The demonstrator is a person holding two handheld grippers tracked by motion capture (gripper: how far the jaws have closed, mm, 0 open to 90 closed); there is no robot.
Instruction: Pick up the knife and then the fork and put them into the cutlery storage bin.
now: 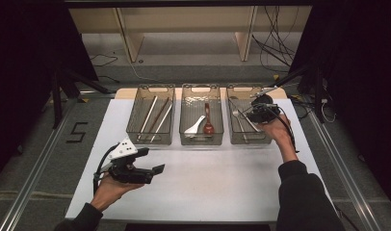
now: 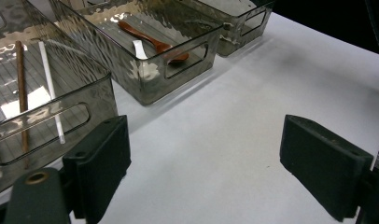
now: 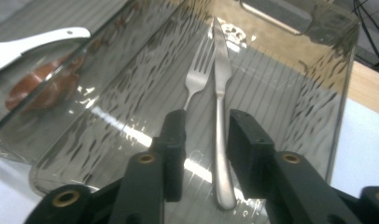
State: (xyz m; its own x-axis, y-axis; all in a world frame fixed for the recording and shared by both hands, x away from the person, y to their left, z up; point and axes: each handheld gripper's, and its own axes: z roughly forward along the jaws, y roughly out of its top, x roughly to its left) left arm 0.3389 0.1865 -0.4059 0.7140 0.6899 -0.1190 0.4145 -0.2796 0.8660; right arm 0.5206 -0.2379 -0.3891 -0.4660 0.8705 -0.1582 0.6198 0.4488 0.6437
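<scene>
My right gripper [image 1: 251, 114] reaches into the right-hand clear bin [image 1: 248, 140]. In the right gripper view its jaws [image 3: 206, 135] stand a little apart on either side of a steel knife [image 3: 219, 93] that lies flat on the bin floor. Narrow gaps show beside the handle, so the pads do not press on it. A steel fork [image 3: 197, 79] lies just left of the knife. My left gripper [image 1: 154, 173] hovers over the white mat [image 1: 208, 187] at the front left. Its jaws [image 2: 204, 163] are wide open with nothing between them.
Three clear bins stand in a row at the mat's far side. The middle bin [image 1: 201, 141] holds a white spoon [image 1: 196, 126] and a brown spoon [image 1: 208, 126]. The left bin [image 1: 150, 141] holds several chopsticks. Dark stands and cables flank the table.
</scene>
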